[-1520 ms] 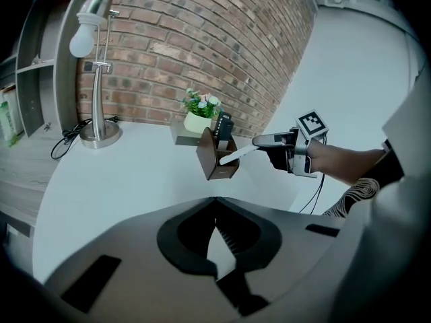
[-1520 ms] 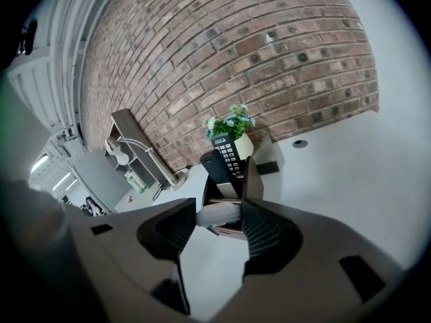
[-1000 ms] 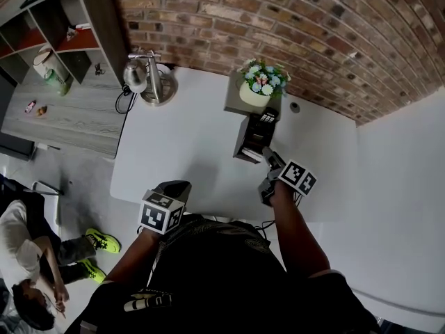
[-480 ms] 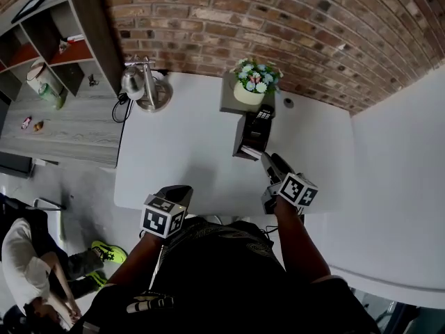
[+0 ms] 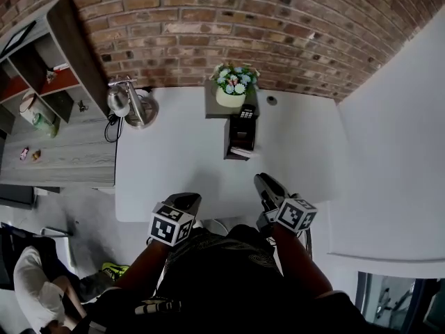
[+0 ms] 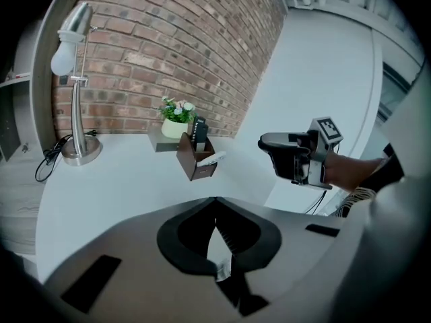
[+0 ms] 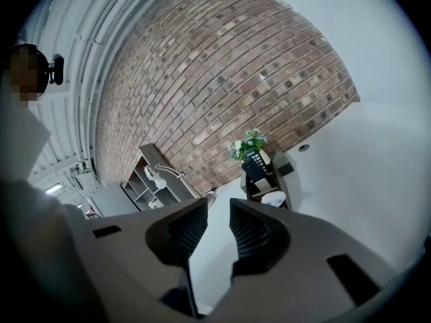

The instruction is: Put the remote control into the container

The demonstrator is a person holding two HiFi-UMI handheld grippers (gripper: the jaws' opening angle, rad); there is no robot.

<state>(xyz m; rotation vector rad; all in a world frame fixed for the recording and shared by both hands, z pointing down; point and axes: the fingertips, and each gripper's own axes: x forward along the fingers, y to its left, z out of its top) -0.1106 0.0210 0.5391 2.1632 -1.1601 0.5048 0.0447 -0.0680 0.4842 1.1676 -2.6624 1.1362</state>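
Both hand-held grippers are kept at the near edge of the desk point(image 5: 174, 152). The remote control point(image 5: 246, 112) is seen upright, long axis vertical, inside the container point(image 5: 236, 143), straight ahead of and well apart from the right hand-held gripper point(image 5: 268, 184), the nearer one. Its jaws have just been closing and are held partly apart on nothing. The left hand-held gripper point(image 5: 184, 202) is closed and empty. The task is judged done.
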